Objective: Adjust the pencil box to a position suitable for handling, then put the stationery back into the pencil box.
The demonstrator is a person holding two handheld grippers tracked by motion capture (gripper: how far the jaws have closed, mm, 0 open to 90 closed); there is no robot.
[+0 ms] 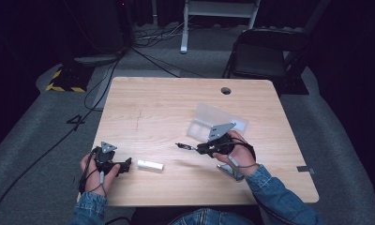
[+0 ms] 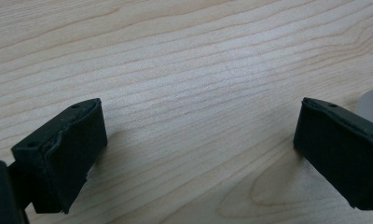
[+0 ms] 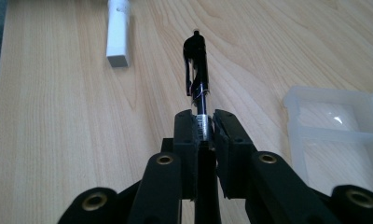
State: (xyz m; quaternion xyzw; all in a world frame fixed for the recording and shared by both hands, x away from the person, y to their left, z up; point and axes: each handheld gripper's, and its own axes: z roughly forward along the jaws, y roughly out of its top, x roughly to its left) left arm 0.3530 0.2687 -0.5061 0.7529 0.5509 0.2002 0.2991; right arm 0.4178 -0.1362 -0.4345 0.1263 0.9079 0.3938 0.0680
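- Your right gripper (image 1: 191,148) has its jaws clamped tight on a black pen (image 3: 196,65); in the right gripper view the pen's barrel sits pinched between the two pads and its clip end juts out ahead of them, above the wood.
- In the high view that pen (image 1: 183,146) points toward your left, held off the table (image 1: 167,101) near the middle of its near half.
- Your right hand (image 1: 237,152) wraps the gripper body, with the grey three-cornered plate on top.
- Just behind your right gripper lies a clear plastic case (image 1: 213,122), open and flat on the table (its translucent compartments show at the right edge of the right gripper view (image 3: 334,126)).
- A small white block (image 1: 150,165) lies on the wood between your two grippers, nearer the left one; in the right gripper view it lies (image 3: 118,35) ahead and to the left of the pen's tip, apart from it.
- Your left gripper (image 1: 124,165) rests low at the near left corner of the table, its jaws spread wide with nothing between them: the left gripper view shows bare wood grain across the whole gap (image 2: 198,140).
- Your left hand (image 1: 99,171) holds that gripper from behind, and its jaws point toward the white block, just short of touching it as far as the high view lets you judge.
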